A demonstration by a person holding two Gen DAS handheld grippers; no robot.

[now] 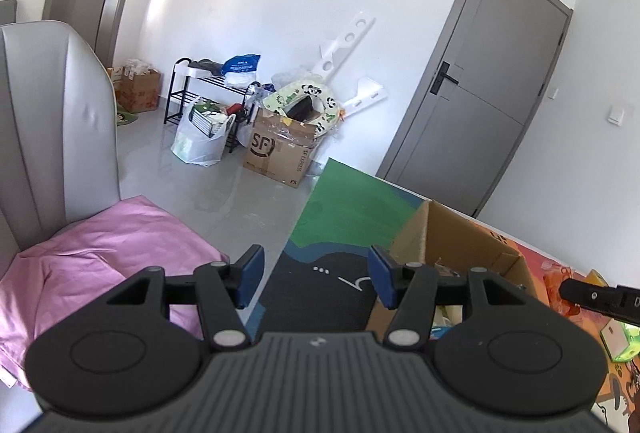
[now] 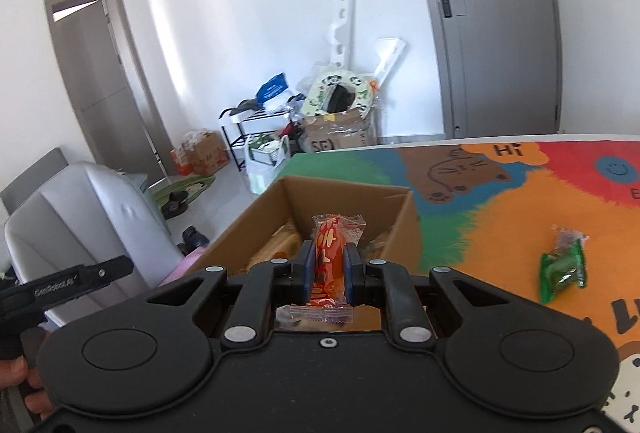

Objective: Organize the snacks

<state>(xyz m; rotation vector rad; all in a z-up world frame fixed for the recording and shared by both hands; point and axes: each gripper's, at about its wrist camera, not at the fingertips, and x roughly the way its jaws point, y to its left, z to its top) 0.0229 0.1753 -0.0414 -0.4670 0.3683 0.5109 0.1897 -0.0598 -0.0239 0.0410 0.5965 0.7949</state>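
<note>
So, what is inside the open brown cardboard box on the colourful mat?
The brown cardboard box holds several pale wrapped snacks, too blurred to name. The right gripper and its orange snack packet cover the box's middle.

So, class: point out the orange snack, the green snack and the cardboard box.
orange snack (image 2: pixel 329 253): right wrist view, wrapper's middle.
green snack (image 2: pixel 563 267): right wrist view, wrapper's centre.
cardboard box (image 2: pixel 340 190): right wrist view, far rim.

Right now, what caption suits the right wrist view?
Right gripper pinching an orange snack packet above the cardboard box.
</note>
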